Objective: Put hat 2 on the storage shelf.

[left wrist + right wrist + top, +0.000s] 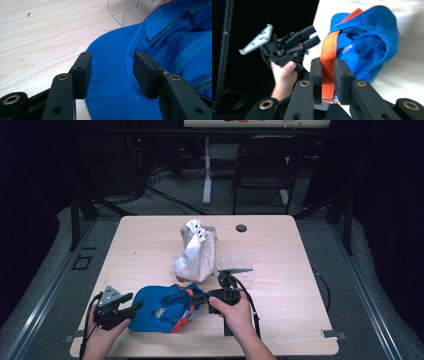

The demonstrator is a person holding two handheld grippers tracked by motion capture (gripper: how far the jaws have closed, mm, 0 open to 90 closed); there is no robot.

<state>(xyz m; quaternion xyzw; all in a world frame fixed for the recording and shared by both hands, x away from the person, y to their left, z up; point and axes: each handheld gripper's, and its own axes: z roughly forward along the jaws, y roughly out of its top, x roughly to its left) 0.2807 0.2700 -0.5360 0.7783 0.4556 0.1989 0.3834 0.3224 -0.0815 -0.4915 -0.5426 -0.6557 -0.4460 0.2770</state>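
Blue cap (161, 309) near the front edge of the counter (280, 245), left of its middle, crown side down and hollow side up. Held that way, by the look of it, so the inside is open to both tools: brim towards the left hand, orange strap (327, 65) at the back towards the right.

Right gripper (327, 82) clamped on that orange strap, jaws nearly closed with the band pinched flat between the pads. Back of the cap lifted off the wood by this hold, judged from the right gripper view, where the blue cloth hangs away from the strap with the counter beyond it. Likely purpose: raise the rear rim so the cap can be turned or opened out.

Left gripper (112, 72) astride the brim (110, 100), jaws well apart, the blue brim between them but neither pad pressing on it. No hold yet; probably set there to steady or take the brim while the other end comes up.

Right hand (235, 312) in from the front edge, right of the middle, gripper lying level and pointing leftward across the counter into the cap. Left hand (102, 335) at the front left corner, gripper angled rightward and slightly down towards the brim, grey plate (111, 296) on top.

Crumpled white bag (196, 251) standing past the cap towards the middle of the counter, apart from it, with a clear plastic stand (125, 12) just beside the cap. Small dark disc (241, 227) near the far edge.
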